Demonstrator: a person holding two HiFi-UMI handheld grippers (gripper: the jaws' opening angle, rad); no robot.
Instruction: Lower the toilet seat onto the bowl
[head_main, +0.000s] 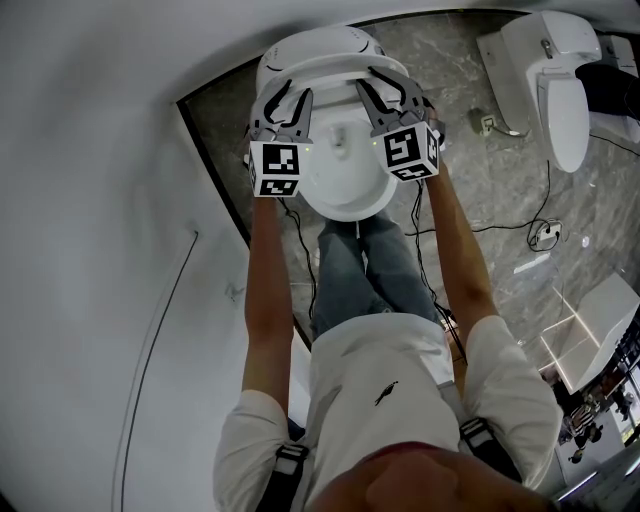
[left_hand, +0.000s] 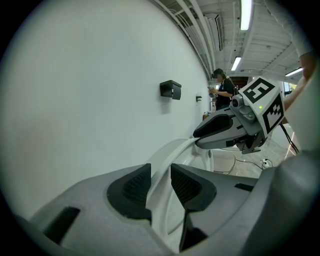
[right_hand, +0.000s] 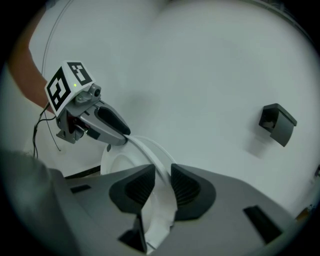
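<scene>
We stand over the toilet bowl (head_main: 345, 195) with both arms stretched forward, one gripper on each side of the raised toilet seat (head_main: 330, 68). The seat is up off the bowl, near the white wall (head_main: 100, 200), and not yet lowered.

Our left gripper (head_main: 287, 98) is clamped on the seat's left rim. In the left gripper view the white rim (left_hand: 165, 155) runs straight between the two ribbed pads (left_hand: 135, 187), which press on it from either side. Across the ring, the right gripper (left_hand: 197, 137) with its marker cube (left_hand: 265, 102) bites the opposite edge.

Our right gripper (head_main: 385, 85) likewise grips the right rim. In its own view the seat (right_hand: 150, 152) passes between the closed-in pads (right_hand: 185, 187), and the left gripper (right_hand: 125, 135) holds the far side.

A black box (left_hand: 170, 89) is fixed to the wall. On the grey stone floor (head_main: 470, 170) lie cables (head_main: 500, 225), and a second toilet (head_main: 545, 70) stands well apart at the right.
</scene>
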